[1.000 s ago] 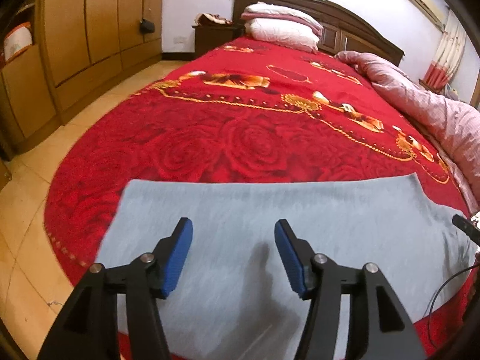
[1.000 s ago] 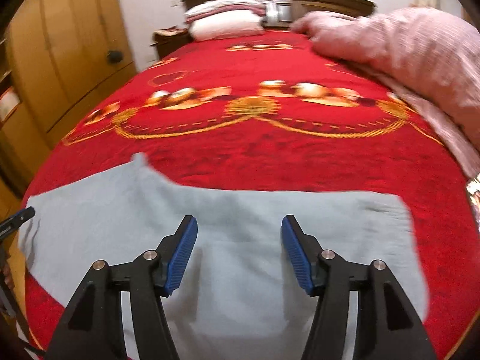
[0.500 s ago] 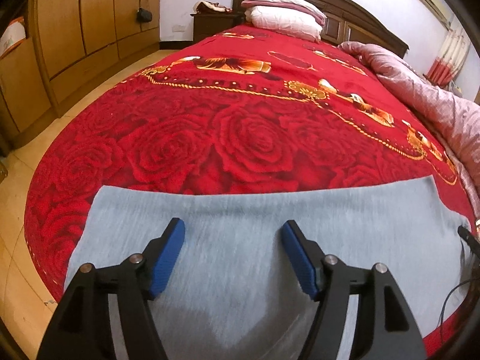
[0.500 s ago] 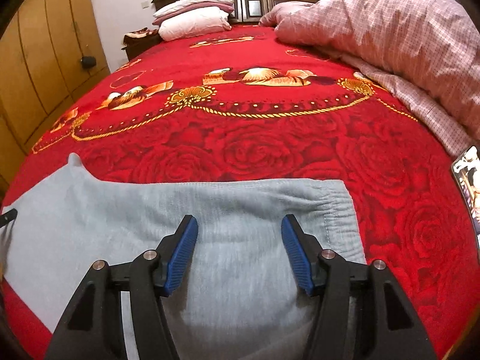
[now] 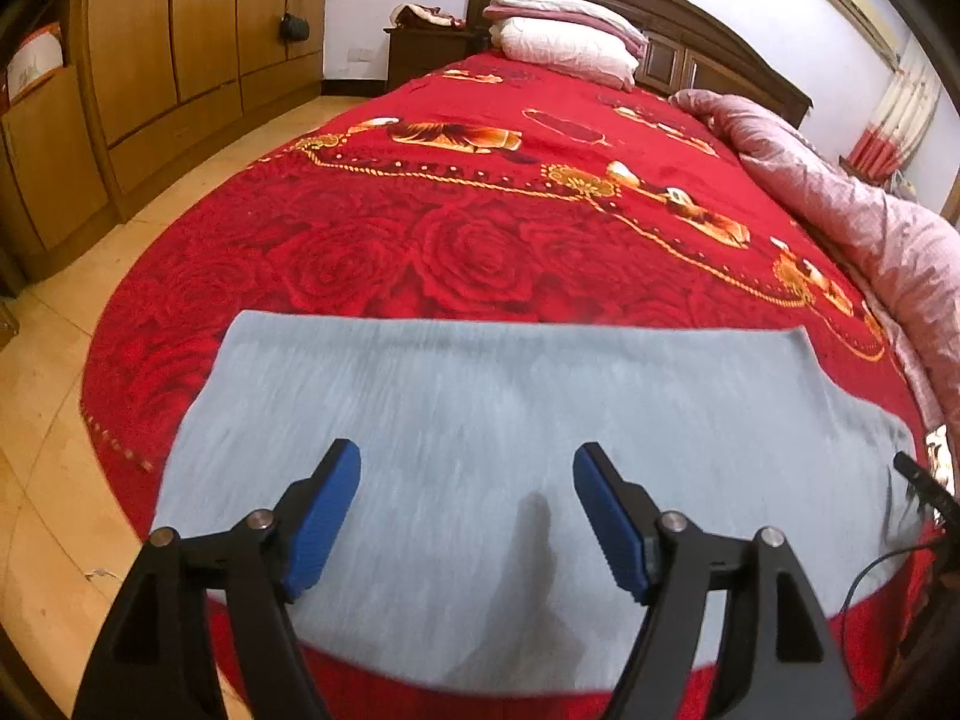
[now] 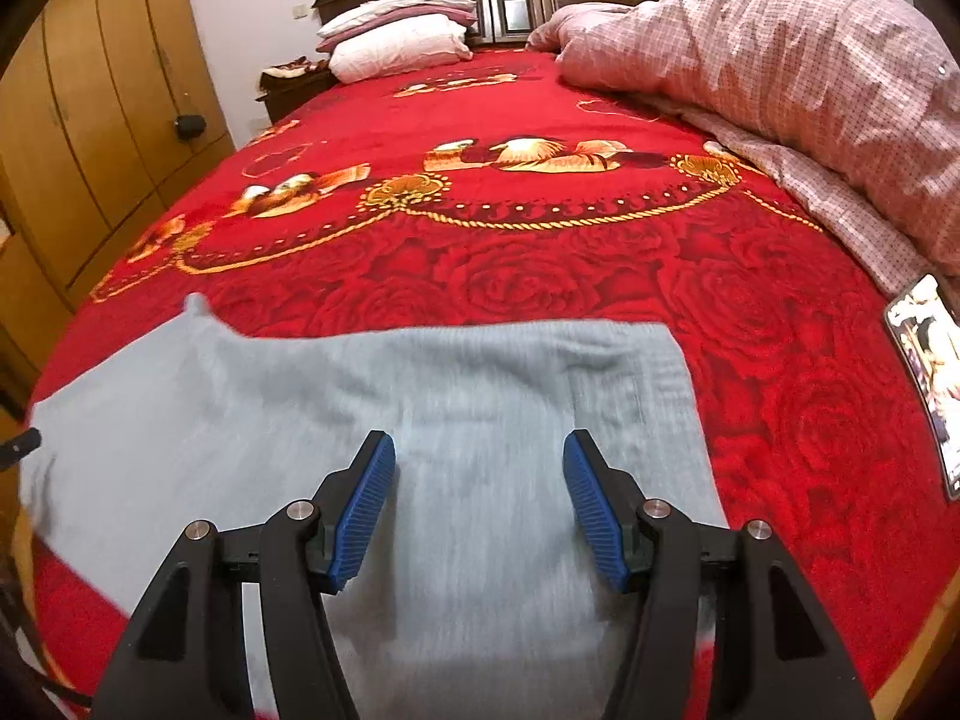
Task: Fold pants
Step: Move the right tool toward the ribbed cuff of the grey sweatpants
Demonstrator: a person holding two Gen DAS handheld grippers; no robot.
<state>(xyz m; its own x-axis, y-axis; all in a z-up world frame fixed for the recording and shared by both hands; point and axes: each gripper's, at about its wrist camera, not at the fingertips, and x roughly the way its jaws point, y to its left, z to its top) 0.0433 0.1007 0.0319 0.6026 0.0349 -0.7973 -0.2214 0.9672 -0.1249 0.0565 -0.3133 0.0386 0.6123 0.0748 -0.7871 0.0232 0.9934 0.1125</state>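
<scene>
Above the pants [image 5: 510, 420], both tongs [image 5: 467, 516] [image 6: 479, 504] gape wide, empty.

Your light grey pants [image 5: 528, 420] [image 6: 468, 420] lie flat across the bed's foot, running nine to three o'clock, waistband seemingly at three; motion blur hides whether they're doubled over.

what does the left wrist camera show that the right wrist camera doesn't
Only the left wrist view shows the tiled floor, the curtain and the open left gripper. Only the right wrist view shows the phone lying on the bedspread and the open right gripper. Both show the grey pants spread flat, the pillows and the pink quilt.
</scene>
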